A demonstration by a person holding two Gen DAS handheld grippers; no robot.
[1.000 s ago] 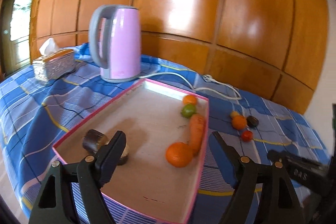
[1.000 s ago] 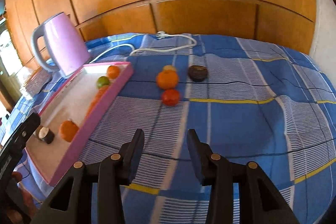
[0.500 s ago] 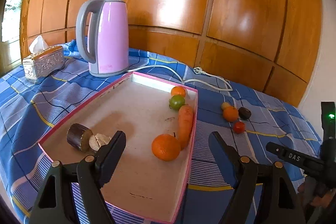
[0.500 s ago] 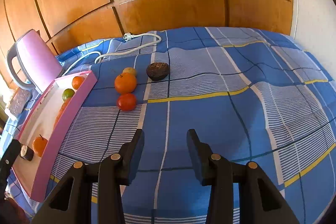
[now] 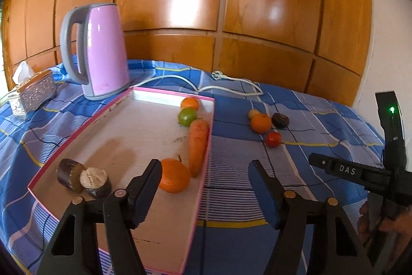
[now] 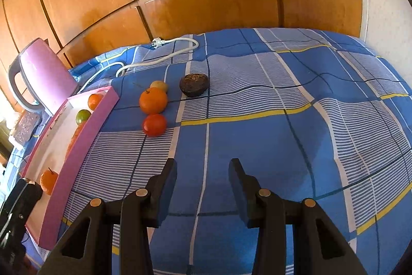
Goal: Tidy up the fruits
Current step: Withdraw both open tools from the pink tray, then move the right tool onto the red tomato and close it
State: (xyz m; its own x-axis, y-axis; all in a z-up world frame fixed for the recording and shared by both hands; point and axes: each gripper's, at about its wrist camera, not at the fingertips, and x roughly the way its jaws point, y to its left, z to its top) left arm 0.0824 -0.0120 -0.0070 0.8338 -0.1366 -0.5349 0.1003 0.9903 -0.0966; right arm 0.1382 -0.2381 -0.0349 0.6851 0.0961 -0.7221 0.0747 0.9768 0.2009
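Note:
A pink-rimmed tray (image 5: 144, 141) holds an orange (image 5: 173, 175), a carrot (image 5: 197, 143), a green fruit (image 5: 187, 116), a small orange (image 5: 190, 102) and two dark cut pieces (image 5: 82, 178). On the blue checked cloth right of the tray lie an orange (image 6: 153, 99), a red tomato (image 6: 154, 124), a small yellow fruit (image 6: 159, 85) and a dark brown fruit (image 6: 194, 84). My left gripper (image 5: 206, 179) is open and empty over the tray's near right rim. My right gripper (image 6: 203, 177) is open and empty above bare cloth, short of the loose fruits.
A pink electric kettle (image 5: 100, 50) stands behind the tray, its white cord (image 5: 226, 84) running along the back of the table. A silver tissue box (image 5: 33, 92) sits at the far left. Wood panelling closes the back. The right gripper's body (image 5: 360, 172) shows at the right.
The left gripper has shifted right, from over the tray's middle to its right rim. The right gripper has swung right and forward, bringing the loose fruits closer. Both stay open.

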